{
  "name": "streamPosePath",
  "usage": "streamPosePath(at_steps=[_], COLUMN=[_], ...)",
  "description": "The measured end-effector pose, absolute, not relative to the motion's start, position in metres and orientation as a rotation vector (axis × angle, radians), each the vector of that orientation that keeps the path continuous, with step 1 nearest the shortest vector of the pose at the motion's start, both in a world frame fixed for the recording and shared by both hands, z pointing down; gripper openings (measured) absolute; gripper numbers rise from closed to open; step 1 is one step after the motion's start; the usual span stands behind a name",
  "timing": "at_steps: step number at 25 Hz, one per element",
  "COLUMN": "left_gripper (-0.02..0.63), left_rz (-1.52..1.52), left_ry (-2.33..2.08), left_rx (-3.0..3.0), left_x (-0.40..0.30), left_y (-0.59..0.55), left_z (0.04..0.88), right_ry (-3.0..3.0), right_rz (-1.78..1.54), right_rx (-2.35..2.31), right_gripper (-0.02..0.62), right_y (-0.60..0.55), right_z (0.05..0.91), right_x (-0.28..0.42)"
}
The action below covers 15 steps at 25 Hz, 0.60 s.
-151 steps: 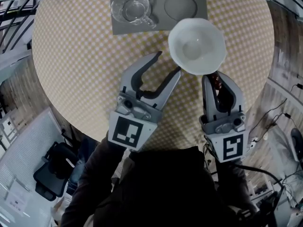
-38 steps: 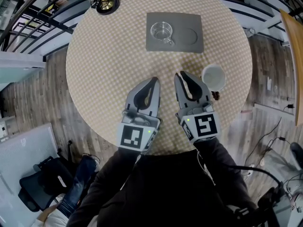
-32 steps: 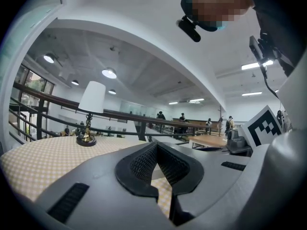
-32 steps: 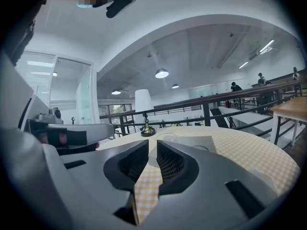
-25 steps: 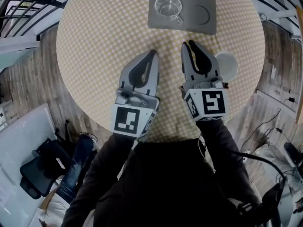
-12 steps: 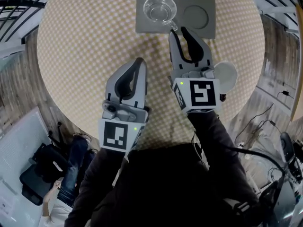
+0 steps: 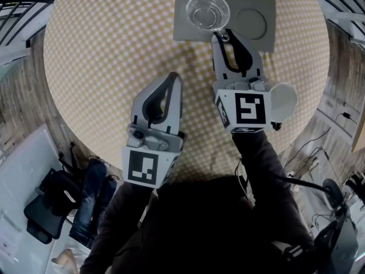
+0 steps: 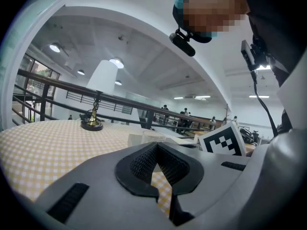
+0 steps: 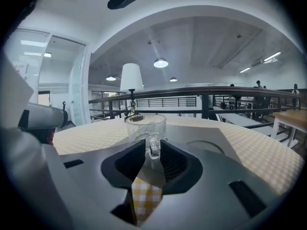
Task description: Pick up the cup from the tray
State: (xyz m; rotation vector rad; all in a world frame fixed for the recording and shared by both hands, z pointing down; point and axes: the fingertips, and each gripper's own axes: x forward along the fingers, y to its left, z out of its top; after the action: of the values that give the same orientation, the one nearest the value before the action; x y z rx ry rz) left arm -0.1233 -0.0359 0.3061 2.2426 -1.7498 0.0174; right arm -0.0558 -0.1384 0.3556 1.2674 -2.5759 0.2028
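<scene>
A clear glass cup (image 7: pixel 208 11) with a handle stands on the left part of a grey tray (image 7: pixel 188 30) at the table's far side. My right gripper (image 7: pixel 226 36) reaches to the tray's near edge. Its jaws stand partly apart on either side of the cup's handle (image 9: pixel 153 145), and I see no firm pinch. In the right gripper view the cup (image 9: pixel 145 124) rises just beyond the right gripper (image 9: pixel 152 151). My left gripper (image 7: pixel 174 80) hovers over the cloth nearer to me, shut and empty. In its own view the left gripper (image 8: pixel 157 146) has both pads together.
The round table (image 7: pixel 102 50) has a yellow checked cloth. A white bowl (image 7: pixel 285 99) sits by the right edge, half hidden by the right gripper's marker cube. The tray has an empty round recess (image 7: pixel 251 23). A table lamp (image 9: pixel 131 87) stands at the far side.
The right gripper has moved forward from mid-table to the tray and its jaws have spread around the cup's handle. The bowl it held earlier now sits on the table. The left gripper stays shut.
</scene>
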Motion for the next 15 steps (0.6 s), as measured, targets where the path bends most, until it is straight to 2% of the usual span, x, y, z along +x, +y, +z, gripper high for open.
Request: streamPosePath(at_steps=[6, 15], left_gripper=[0.006, 0.006], left_rz=[0.014, 0.009], left_ry=[-1.779, -1.848], left_rx=[2.215, 2.187], left_x=[-0.141, -0.147], left_y=[-0.042, -0.036], left_z=[0.302, 0.294], right_ry=[-2.589, -2.716], right_rz=[0.185, 0.125], right_rx=[1.183, 1.186], right_gripper=[0.049, 0.048], right_y=[-0.145, -0.147], right_z=[0.356, 0.329], right_x=[-0.077, -0.078])
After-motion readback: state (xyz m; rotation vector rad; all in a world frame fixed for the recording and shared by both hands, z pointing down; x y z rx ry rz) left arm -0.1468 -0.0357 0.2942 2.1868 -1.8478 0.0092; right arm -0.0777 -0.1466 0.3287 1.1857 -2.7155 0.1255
